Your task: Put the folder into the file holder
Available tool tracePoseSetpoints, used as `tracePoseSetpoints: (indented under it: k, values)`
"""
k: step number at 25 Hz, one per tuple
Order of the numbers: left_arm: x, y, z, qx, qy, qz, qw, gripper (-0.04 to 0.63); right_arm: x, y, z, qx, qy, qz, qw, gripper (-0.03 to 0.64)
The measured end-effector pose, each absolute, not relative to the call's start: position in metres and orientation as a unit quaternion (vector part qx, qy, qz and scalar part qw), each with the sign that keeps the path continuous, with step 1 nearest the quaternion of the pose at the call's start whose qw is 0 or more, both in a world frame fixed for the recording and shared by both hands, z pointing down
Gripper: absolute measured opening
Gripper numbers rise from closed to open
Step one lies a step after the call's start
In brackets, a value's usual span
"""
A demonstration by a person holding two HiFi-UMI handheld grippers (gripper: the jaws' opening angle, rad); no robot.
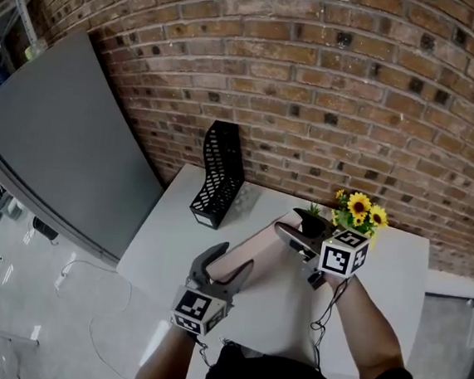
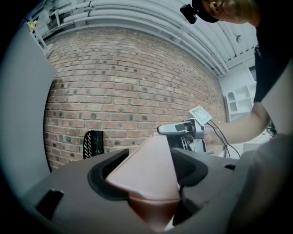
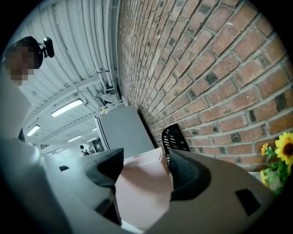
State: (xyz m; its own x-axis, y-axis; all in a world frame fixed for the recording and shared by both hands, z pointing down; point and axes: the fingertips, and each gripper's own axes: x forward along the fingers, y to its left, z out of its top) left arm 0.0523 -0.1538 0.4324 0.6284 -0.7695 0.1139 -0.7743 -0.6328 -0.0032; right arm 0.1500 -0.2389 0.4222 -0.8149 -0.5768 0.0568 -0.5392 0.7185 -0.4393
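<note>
A thick pink folder (image 1: 252, 248) hangs above the white table (image 1: 395, 275), held at both ends. My left gripper (image 1: 239, 255) has its near end between its jaws, and in the left gripper view the folder (image 2: 146, 169) fills the gap and touches both of them. My right gripper (image 1: 286, 238) holds the far end, its jaws wide across the folder (image 3: 142, 192). The black mesh file holder (image 1: 220, 174) stands upright at the table's far left by the brick wall, apart from both grippers. It also shows in both gripper views, small beyond the left one (image 2: 93, 144) and behind the folder from the right one (image 3: 175, 137).
A small pot of yellow sunflowers (image 1: 360, 209) stands just behind the right gripper near the wall. A large grey panel (image 1: 58, 142) leans to the left of the table. The table's left edge drops to a pale floor with cables (image 1: 79, 273).
</note>
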Motion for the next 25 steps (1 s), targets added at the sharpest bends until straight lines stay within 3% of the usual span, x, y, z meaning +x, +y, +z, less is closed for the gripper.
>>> tracePoseSetpoints:
  k: [6,12,16,25]
  values:
    - [0.055,-0.146,0.431,0.894,-0.445,0.053,0.021,0.253,0.15,-0.238,0.42,-0.313,0.927,-0.203,0.024,0.313]
    - [0.046,-0.136,0.424,0.872,-0.487,0.038,0.033,0.235,0.149,-0.231,0.398,-0.361,0.929,-0.086,-0.018,0.261]
    - [0.033,-0.129,0.406,0.855,-0.517,0.023,0.031,0.233,0.154,-0.225,0.378,-0.391,0.919,-0.037,-0.019,0.005]
    - [-0.005,-0.119,0.358,0.812,-0.583,0.008,0.023,0.232,0.14,-0.211,0.366,-0.378,0.925,-0.035,-0.016,0.003]
